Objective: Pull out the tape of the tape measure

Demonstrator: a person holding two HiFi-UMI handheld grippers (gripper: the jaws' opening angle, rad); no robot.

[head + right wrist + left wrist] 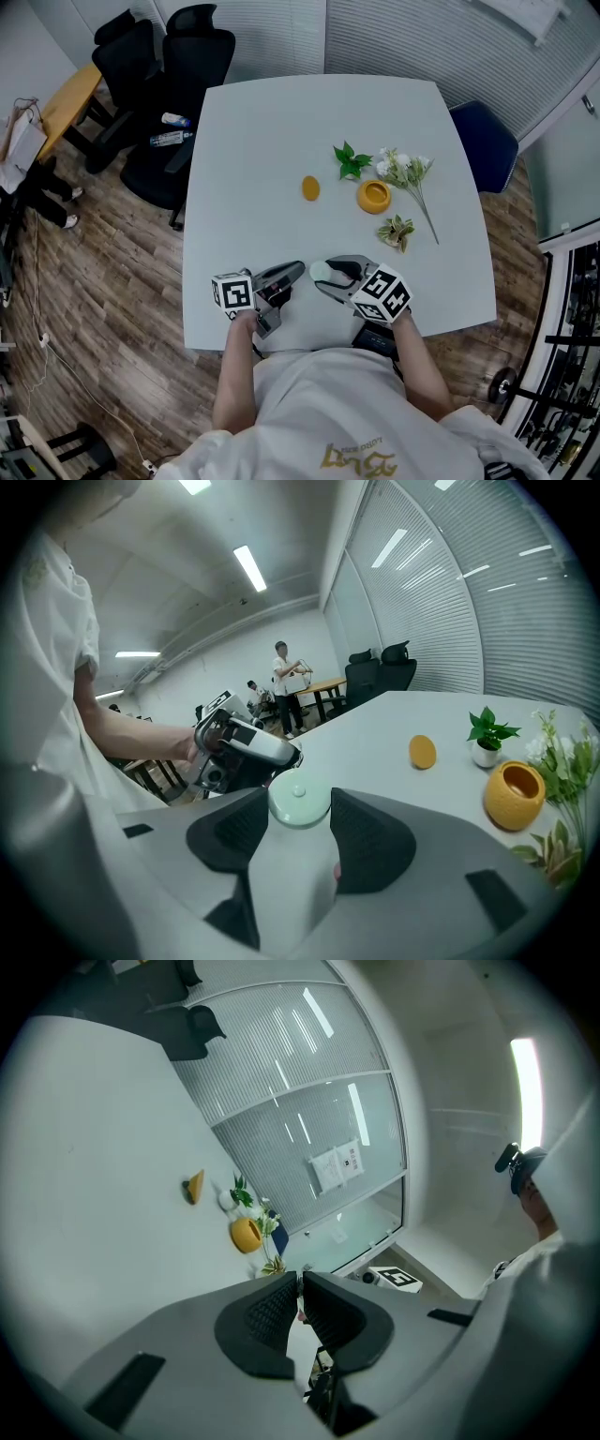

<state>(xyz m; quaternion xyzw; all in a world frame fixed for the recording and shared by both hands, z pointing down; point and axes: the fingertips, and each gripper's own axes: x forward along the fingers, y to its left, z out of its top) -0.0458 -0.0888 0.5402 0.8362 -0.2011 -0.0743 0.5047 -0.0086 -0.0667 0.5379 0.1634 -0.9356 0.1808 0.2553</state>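
Two grippers set: my right gripper [300, 799] pinches the round pale-green tape measure [322, 272] near the table's [281, 141] front edge. My left gripper [300, 1283] is squeezed shut right beside it, maybe on the tape's tip. No tape is visibly out yet, so the whole pull's left.

White shirt, grey tongs
The person wears a white short-sleeved shirt [309, 394] with a gold print [358, 459] at 6 o'clock in the head view; the left tongs [292, 272] and right tongs [330, 275] are grey-bodied with dark textured pads [270, 1314], each carrying a white cube [233, 292] of black square markers
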